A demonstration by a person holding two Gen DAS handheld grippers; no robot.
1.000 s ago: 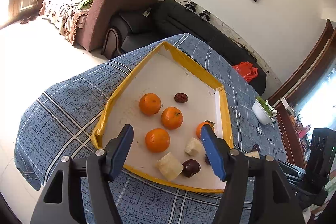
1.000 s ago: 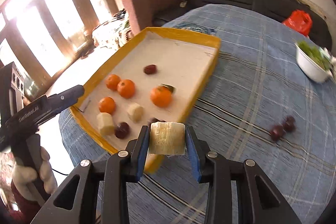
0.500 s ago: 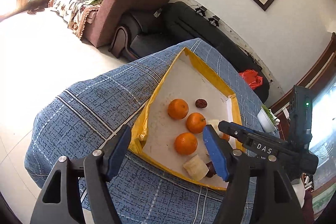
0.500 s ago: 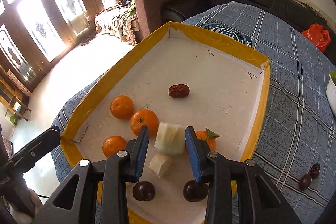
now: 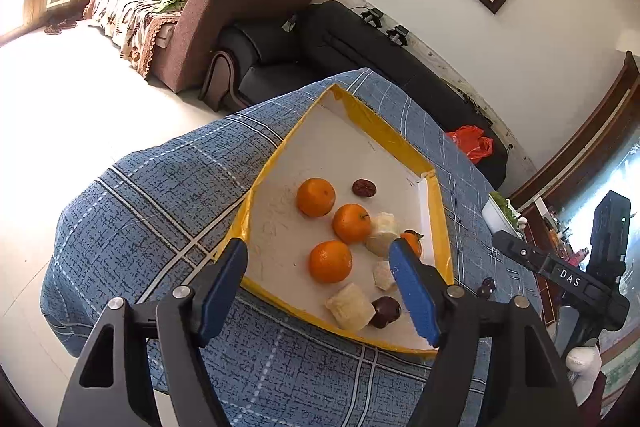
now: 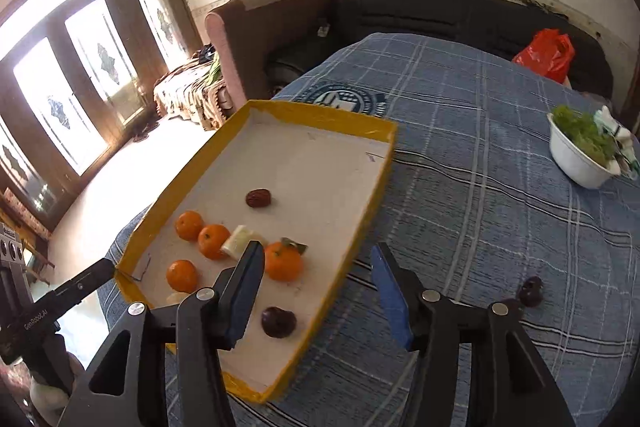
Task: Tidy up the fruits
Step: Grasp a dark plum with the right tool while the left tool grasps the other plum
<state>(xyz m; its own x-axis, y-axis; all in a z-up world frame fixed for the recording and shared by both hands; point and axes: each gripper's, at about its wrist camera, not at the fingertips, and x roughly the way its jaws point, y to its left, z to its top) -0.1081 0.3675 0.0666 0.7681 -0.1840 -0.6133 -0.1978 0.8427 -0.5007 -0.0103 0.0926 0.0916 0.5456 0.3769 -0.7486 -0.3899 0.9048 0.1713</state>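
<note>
A white tray with a yellow rim (image 5: 262,183) (image 6: 312,111) lies on the blue checked cloth. It holds several oranges (image 5: 330,261) (image 6: 283,261), pale peeled fruit chunks (image 5: 350,301), a wrinkled red date (image 6: 259,198) and a dark plum (image 6: 279,321). One pale chunk (image 6: 240,243) (image 5: 383,233) lies free against an orange. My right gripper (image 6: 317,255) hangs over the tray's near right rim, its jaws opening with nothing between them. My left gripper (image 5: 318,255) hovers at the tray's near edge, jaws also opening and empty.
Two dark fruits (image 6: 530,291) lie on the cloth to the right of the tray. A white bowl of greens (image 6: 580,155) stands at the far right and a red bag (image 6: 546,55) behind it. Sofas line the wall. The cloth drops off at the table's left edge.
The right gripper carried the pale chunk over the tray, let it go beside the oranges, then opened and drew back to the right rim. The left gripper has widened slightly.
</note>
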